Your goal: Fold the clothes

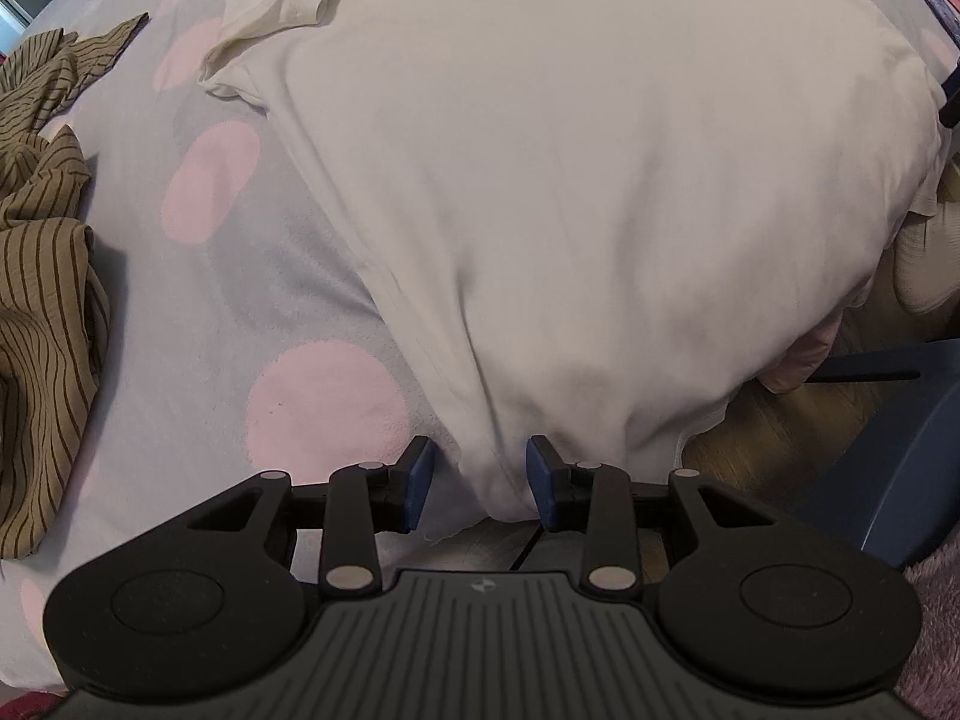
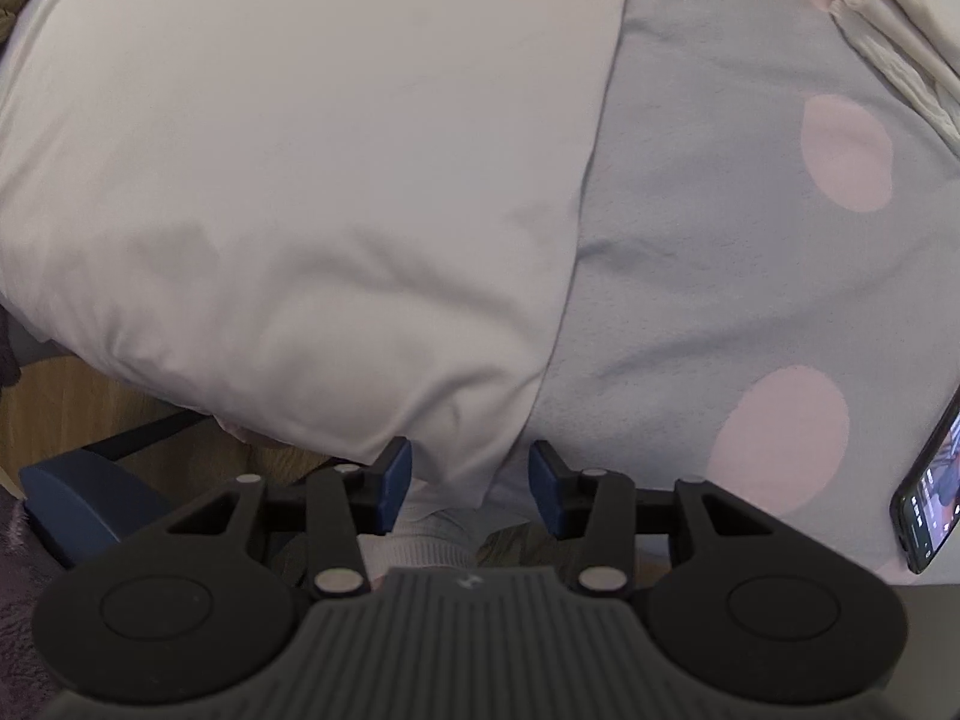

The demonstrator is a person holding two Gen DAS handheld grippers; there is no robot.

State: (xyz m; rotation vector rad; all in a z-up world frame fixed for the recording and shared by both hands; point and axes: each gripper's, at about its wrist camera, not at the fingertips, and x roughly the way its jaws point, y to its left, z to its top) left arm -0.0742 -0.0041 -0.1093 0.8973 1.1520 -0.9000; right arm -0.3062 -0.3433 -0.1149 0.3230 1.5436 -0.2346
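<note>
A white garment (image 1: 570, 180) lies spread flat on a grey bed cover with pink dots (image 1: 240, 312). Its near hem hangs over the bed's edge. My left gripper (image 1: 480, 480) points down at the hem's left part. Puckered cloth sits between its blue pads, with a gap on the left side, so it is open. In the right wrist view the same garment (image 2: 270, 180) fills the left half. Its near right corner hangs between the pads of my right gripper (image 2: 471, 483), which is open, with space to the right pad.
An olive striped garment (image 1: 42, 240) is crumpled at the cover's left. Another pale garment (image 2: 888, 0) is bunched at the far right. A phone (image 2: 936, 498) lies on the cover at the right edge. A blue chair (image 1: 888, 450) stands on the wooden floor (image 2: 72, 396) below the bed edge.
</note>
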